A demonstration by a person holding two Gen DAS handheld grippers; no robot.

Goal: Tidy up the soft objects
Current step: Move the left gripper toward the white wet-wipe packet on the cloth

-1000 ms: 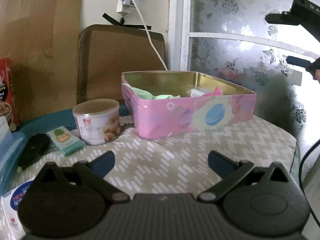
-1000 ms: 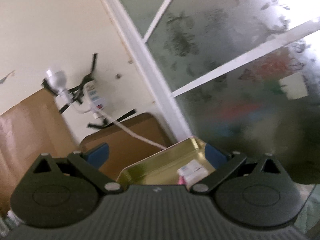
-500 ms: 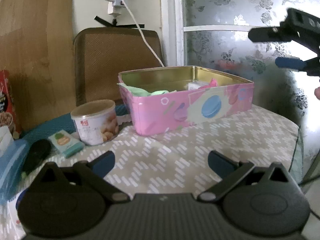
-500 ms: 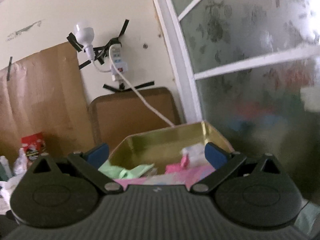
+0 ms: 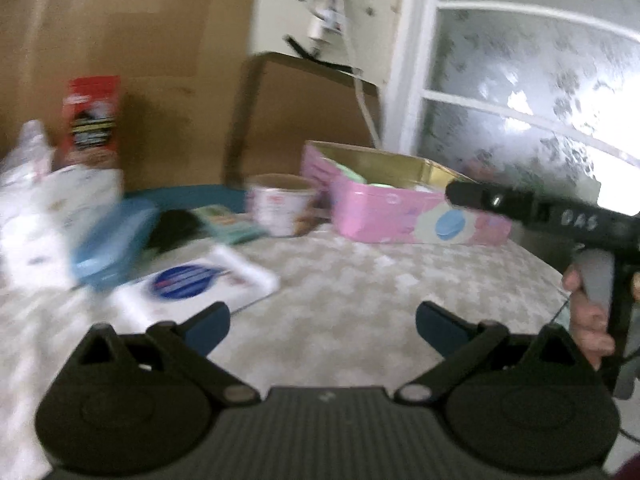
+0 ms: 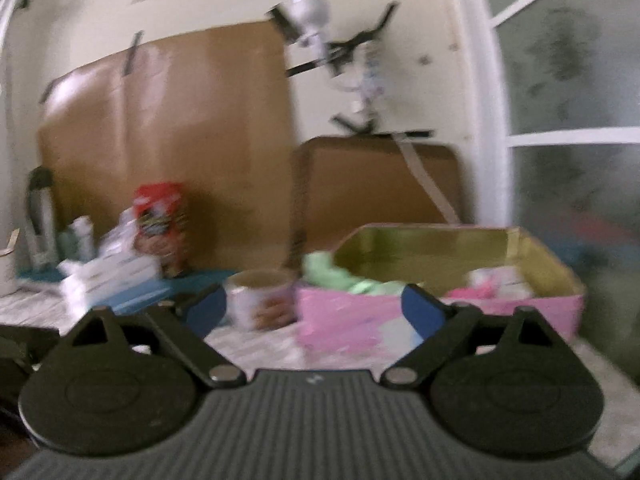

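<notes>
A pink tin (image 5: 384,216) with a gold inside stands at the back of the patterned table. It holds a green cloth (image 6: 340,276) at its left end and pink and white soft pieces (image 6: 480,288) at its right end. My left gripper (image 5: 322,322) is open and empty above the table, well short of the tin. A white packet with a blue label (image 5: 200,284) lies just ahead of its left finger. My right gripper (image 6: 314,308) faces the tin's near wall; its jaws are closing with nothing between them.
A round snack can (image 5: 280,208) stands left of the tin. Further left are a blue pack (image 5: 112,240), a small teal box (image 5: 228,224), a red carton (image 5: 92,120) and white bags. A person's hand (image 5: 588,316) grips the right tool's handle. A frosted window lies to the right.
The left view has swung left and back, so the white packet and left clutter show. The right gripper has dropped and levelled toward the tin, and its jaws have narrowed slightly.
</notes>
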